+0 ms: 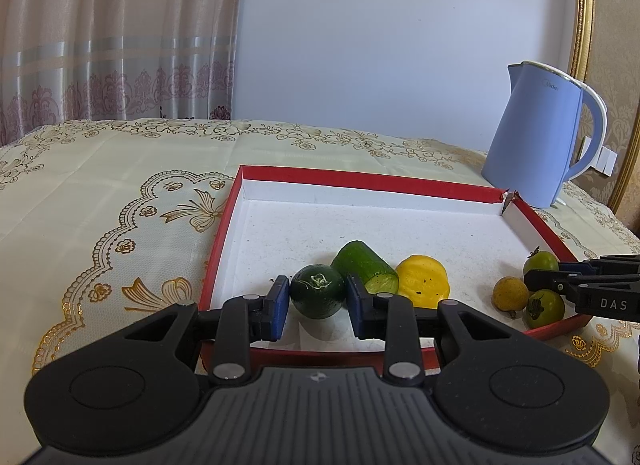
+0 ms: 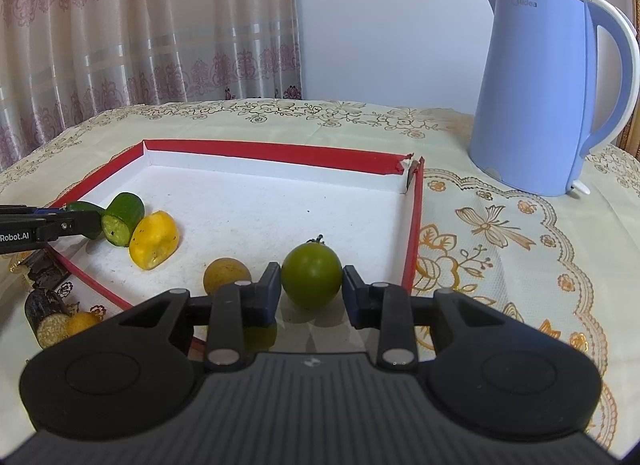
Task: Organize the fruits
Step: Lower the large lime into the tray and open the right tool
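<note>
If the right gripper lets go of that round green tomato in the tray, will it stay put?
Probably not: the round green tomato looks smooth and nearly spherical, so it may roll on the flat white floor of the red-rimmed tray. Its glossy skin could also slip between the right gripper pads.

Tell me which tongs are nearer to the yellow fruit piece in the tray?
Left. The left tongs sit just beside the yellow fruit piece, with a dark green fruit between them; the right tongs are farther, beyond the small round fruit.

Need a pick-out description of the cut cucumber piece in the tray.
Start at the red-rimmed tray with the white floor, left of the blue kettle. Near its front edge sit a dark green round fruit and a yellow piece; the cucumber piece lies between them. Only it is cylindrical with a pale cut face.
</note>
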Action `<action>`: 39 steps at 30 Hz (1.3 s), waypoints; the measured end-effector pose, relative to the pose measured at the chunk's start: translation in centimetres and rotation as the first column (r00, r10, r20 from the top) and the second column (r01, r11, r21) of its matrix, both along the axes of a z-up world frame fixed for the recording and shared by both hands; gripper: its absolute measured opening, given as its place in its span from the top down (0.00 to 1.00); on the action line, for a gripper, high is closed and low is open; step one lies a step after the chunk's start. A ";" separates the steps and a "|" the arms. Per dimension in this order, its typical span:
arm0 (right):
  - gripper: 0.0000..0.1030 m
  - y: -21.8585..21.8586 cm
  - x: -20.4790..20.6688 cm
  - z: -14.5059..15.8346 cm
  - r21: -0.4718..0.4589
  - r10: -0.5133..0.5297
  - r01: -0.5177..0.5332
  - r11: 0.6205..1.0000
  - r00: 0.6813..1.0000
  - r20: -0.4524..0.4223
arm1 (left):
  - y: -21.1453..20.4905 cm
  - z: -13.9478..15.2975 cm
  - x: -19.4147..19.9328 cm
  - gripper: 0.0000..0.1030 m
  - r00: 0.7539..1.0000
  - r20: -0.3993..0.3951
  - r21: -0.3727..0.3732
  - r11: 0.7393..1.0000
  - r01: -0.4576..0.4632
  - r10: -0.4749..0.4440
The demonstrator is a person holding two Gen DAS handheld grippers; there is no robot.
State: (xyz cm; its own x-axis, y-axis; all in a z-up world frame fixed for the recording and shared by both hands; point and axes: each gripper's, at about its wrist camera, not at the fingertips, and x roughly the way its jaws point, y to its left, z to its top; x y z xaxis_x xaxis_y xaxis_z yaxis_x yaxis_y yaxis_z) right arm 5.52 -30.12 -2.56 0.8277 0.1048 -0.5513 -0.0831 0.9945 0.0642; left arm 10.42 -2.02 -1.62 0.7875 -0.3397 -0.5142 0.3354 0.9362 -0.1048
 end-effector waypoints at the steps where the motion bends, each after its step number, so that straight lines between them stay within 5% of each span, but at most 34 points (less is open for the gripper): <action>1: 0.70 0.0 0.0 0.0 0.001 -0.001 0.001 1.000 1.000 0.000 | 0.0 0.0 0.0 0.71 1.000 0.000 -0.001 1.000 0.000 0.000; 39: 0.70 0.3 0.0 -0.2 0.001 -0.008 0.008 1.000 1.000 -0.003 | 0.1 0.0 0.1 0.71 1.000 -0.001 -0.001 1.000 0.001 -0.001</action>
State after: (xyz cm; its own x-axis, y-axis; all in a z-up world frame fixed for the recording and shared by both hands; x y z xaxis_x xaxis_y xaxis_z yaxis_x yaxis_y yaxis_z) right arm 5.53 -29.78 -2.71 0.8268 0.0989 -0.5538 -0.0751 0.9950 0.0657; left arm 10.48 -1.93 -1.58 0.7869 -0.3407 -0.5144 0.3362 0.9359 -0.1057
